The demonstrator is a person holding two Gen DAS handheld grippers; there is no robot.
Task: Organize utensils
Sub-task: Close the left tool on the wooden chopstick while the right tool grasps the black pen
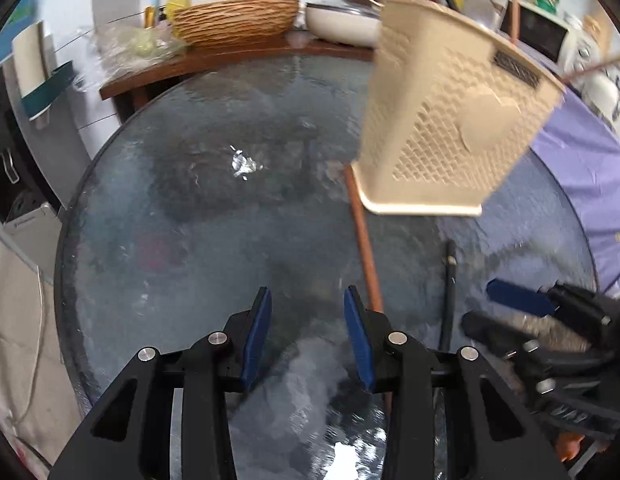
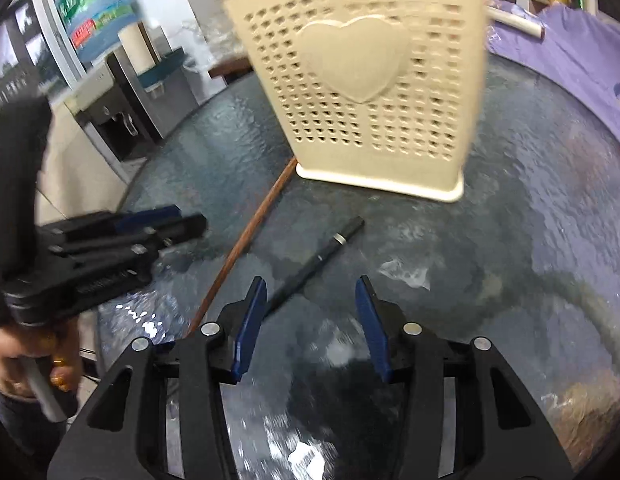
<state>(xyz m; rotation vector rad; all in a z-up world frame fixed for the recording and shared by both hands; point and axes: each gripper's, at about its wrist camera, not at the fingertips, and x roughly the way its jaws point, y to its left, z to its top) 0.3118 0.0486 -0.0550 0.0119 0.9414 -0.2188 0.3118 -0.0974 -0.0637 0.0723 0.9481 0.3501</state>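
Note:
A beige perforated utensil holder (image 1: 449, 120) (image 2: 369, 80) with a heart on its side stands on the round glass table (image 1: 190, 220) (image 2: 529, 220). In front of it lie a brown chopstick (image 1: 363, 240) (image 2: 250, 240) and a black chopstick (image 1: 449, 292) (image 2: 317, 260). My left gripper (image 1: 308, 290) (image 2: 190, 218) hovers open over bare glass, just left of the brown chopstick. My right gripper (image 2: 311, 280) (image 1: 479, 302) is open above the table. The black chopstick's near end lies beside its left finger, and nothing is gripped.
A wicker basket (image 1: 234, 20) and a white pan (image 1: 341, 22) sit on a wooden side table behind the glass one. Purple cloth (image 1: 581, 152) (image 2: 569, 40) covers the right side. A water dispenser (image 2: 102, 12) stands at the left. A hand (image 2: 14, 356) holds the left gripper's handle.

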